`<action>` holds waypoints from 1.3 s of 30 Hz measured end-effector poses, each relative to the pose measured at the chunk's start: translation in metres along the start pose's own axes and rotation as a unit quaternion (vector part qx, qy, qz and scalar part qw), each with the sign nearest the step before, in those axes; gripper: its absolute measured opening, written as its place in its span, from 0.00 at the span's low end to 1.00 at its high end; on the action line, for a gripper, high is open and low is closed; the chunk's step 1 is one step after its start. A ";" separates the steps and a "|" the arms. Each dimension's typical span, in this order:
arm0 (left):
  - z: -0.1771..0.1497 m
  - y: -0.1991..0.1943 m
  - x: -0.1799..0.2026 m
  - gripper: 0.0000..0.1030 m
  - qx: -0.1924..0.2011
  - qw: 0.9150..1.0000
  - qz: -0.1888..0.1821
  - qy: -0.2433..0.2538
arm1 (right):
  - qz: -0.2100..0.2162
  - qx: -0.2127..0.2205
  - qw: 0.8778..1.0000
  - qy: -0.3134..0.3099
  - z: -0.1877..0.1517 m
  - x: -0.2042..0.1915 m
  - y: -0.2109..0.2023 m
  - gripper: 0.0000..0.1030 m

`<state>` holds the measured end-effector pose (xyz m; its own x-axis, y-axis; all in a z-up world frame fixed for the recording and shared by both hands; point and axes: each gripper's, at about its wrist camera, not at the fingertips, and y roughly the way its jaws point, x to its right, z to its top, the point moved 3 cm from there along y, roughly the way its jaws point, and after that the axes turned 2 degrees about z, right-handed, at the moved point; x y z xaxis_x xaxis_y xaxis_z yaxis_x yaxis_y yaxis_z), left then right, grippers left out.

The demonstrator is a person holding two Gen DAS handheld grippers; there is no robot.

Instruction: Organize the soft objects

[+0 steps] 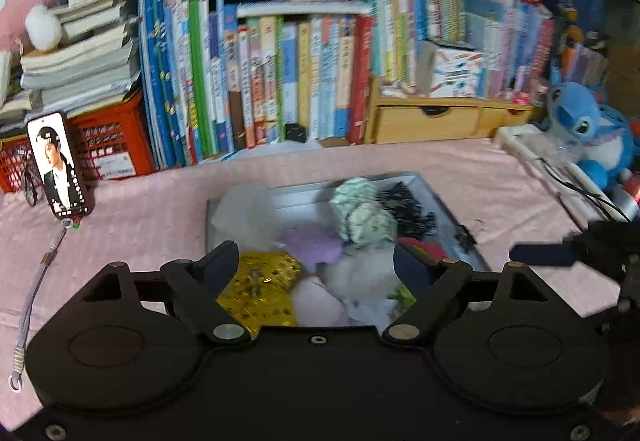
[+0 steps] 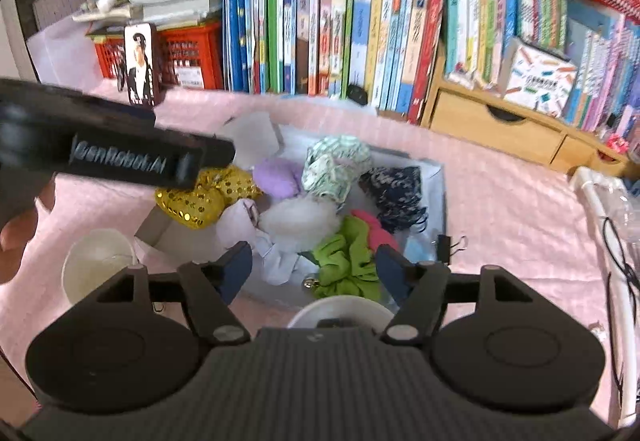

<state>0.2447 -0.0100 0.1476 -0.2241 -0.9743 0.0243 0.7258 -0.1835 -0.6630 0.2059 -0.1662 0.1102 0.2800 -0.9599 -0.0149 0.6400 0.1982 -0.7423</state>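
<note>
where the pink ribbed cloth (image 2: 500,201) covers the table, a shallow grey tray (image 1: 436,193) holds a heap of soft objects: a gold sequinned pouch (image 2: 196,197), glittery and lumpy; a lilac plush lump (image 2: 274,177); a white fluffy pom (image 2: 298,219); a pale green printed scrunchie (image 2: 336,165); a dark navy patterned scrunchie (image 2: 396,189); a lime green scrunchie (image 2: 348,261), crumpled; a red-pink piece (image 2: 376,229) partly under it. left gripper (image 1: 316,261) hangs above the near end of the heap, jaws spread wide, nothing between them. right gripper (image 2: 314,265) likewise parted and empty, over the lime piece. two white paper cups: one (image 2: 98,261) left of the tray, one (image 2: 340,311) half hidden behind the right gripper's body. a black binder clip (image 2: 450,247) lies by the tray's right edge. behind: upright books (image 2: 340,33), red plastic crate (image 2: 192,57), wooden drawer unit (image 2: 492,129), a phone (image 1: 58,165) propped upright, blue plush toy (image 1: 588,133). left view is motion-blurred; small white scraps in the tray cannot be made out.
</note>
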 end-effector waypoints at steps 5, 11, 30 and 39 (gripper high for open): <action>-0.021 -0.032 0.020 0.84 0.031 0.999 -0.018 0.013 | -0.009 0.049 0.999 -0.019 -0.013 0.001 -0.031 0.83; -0.052 -0.063 0.034 0.86 0.075 0.997 -0.025 0.004 | -0.015 0.102 0.994 -0.031 -0.038 -0.002 -0.058 0.85; -0.168 -0.085 0.051 0.88 0.135 0.990 0.007 -0.050 | -0.040 0.202 0.978 0.016 -0.146 0.007 -0.068 0.94; -0.192 -0.064 0.058 0.89 0.119 0.991 0.036 -0.046 | -0.045 0.206 0.977 0.028 -0.171 0.012 -0.051 0.99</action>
<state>0.0606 -0.0294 0.0481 -0.1142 -0.9917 0.0598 0.8732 -0.1289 -0.4701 0.0543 -0.2222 0.0337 0.1771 -0.9842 -0.0081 0.8968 0.1648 -0.4106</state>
